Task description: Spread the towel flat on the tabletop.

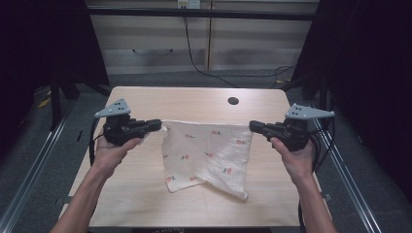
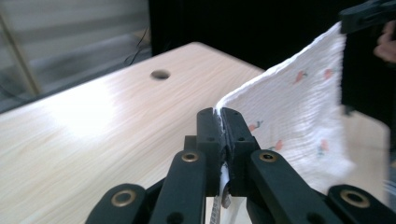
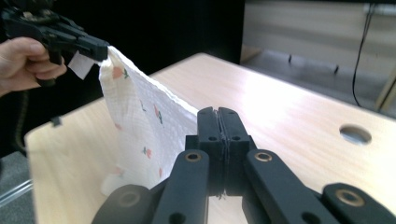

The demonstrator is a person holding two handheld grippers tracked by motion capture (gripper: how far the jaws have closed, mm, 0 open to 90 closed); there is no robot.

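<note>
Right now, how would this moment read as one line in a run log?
left gripper: shut on cloth corner | right gripper: shut on opposite corner | cloth: stretched between them, lower edge on table

My jaws stood clamped together on one corner of the white printed cloth (image 3: 140, 126), which stretched away to the left gripper (image 3: 100, 50) pinching its far corner. Beneath lay the wooden table (image 3: 289, 112), a round hole (image 3: 355, 134) at its right.
</note>
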